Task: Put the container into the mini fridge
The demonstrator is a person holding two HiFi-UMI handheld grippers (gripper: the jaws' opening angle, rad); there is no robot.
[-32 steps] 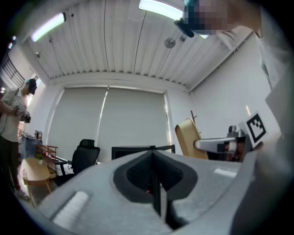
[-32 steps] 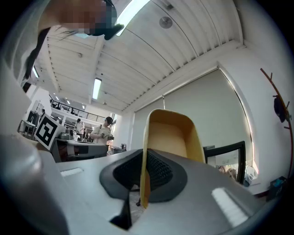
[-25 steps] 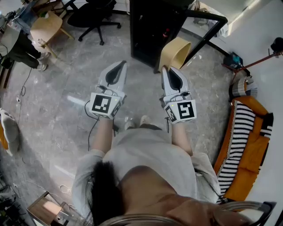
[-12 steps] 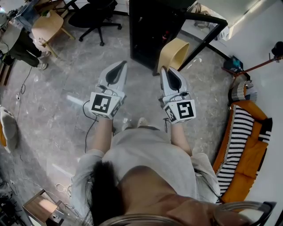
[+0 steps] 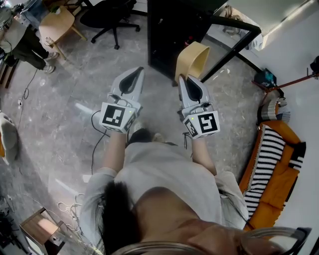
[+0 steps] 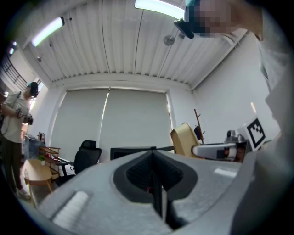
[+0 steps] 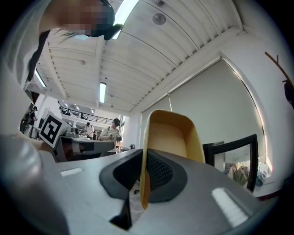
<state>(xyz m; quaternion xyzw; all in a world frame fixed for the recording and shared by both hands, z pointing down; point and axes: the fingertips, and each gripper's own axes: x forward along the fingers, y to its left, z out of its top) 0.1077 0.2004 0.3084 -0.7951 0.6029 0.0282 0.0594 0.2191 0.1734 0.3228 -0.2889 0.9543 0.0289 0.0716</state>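
Note:
My right gripper [image 5: 188, 79] is shut on the rim of a tan, open container [image 5: 194, 59], which sticks up and forward from the jaws toward a black cabinet-like box [image 5: 172, 30]. In the right gripper view the container [image 7: 170, 142] stands upright, its wall pinched between the dark pads. My left gripper [image 5: 130, 74] is held level beside it, jaws shut with nothing between them [image 6: 156, 193]. Whether the black box is the mini fridge I cannot tell; its door and inside are hidden.
A black table leg [image 5: 234, 42] slants past the container on the right. A black office chair [image 5: 107, 15] and a wooden chair [image 5: 55, 27] stand at the back left. A striped orange seat [image 5: 274, 164] is on the right. Cables [image 5: 99, 134] lie on the grey floor.
Both grippers and the container have edged slightly forward toward the black box as the person steps ahead. Both jaws stay as they were.

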